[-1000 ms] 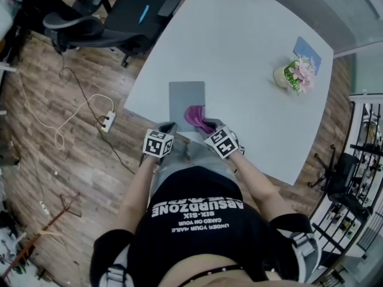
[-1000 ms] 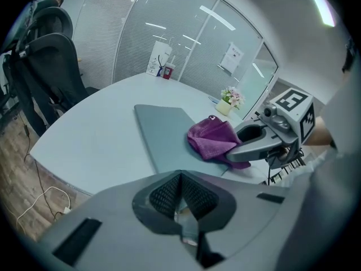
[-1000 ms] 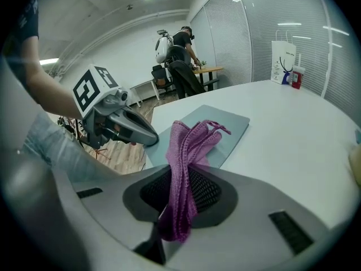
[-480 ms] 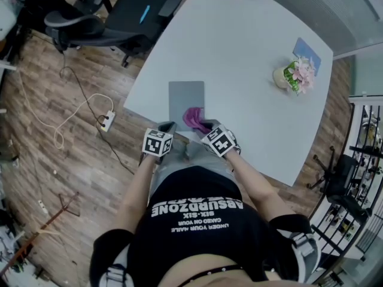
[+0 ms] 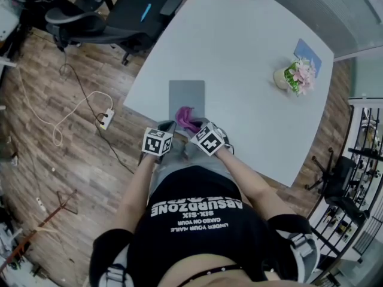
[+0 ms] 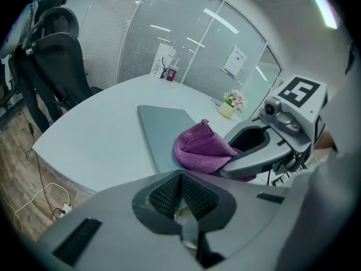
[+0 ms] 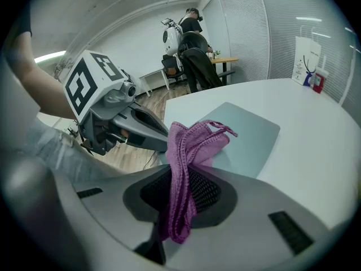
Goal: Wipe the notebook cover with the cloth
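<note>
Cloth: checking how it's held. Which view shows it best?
The right gripper view: the cloth sits centre, pinched in the right gripper above the notebook. The left gripper view shows it bunched from the side; the head view, a small purple patch.

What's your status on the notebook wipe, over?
Right gripper shut on purple cloth, cloth on notebook's near end. Left gripper shut, nothing seen in it. Notebook flat on table, nothing in the way.

The cloth (image 7: 192, 145) is a loosely woven purple fabric; the notebook (image 5: 187, 94) cover looks smooth and matt grey, the table (image 5: 239, 52) smooth white, the floor (image 5: 36, 178) wood-grained.
</note>
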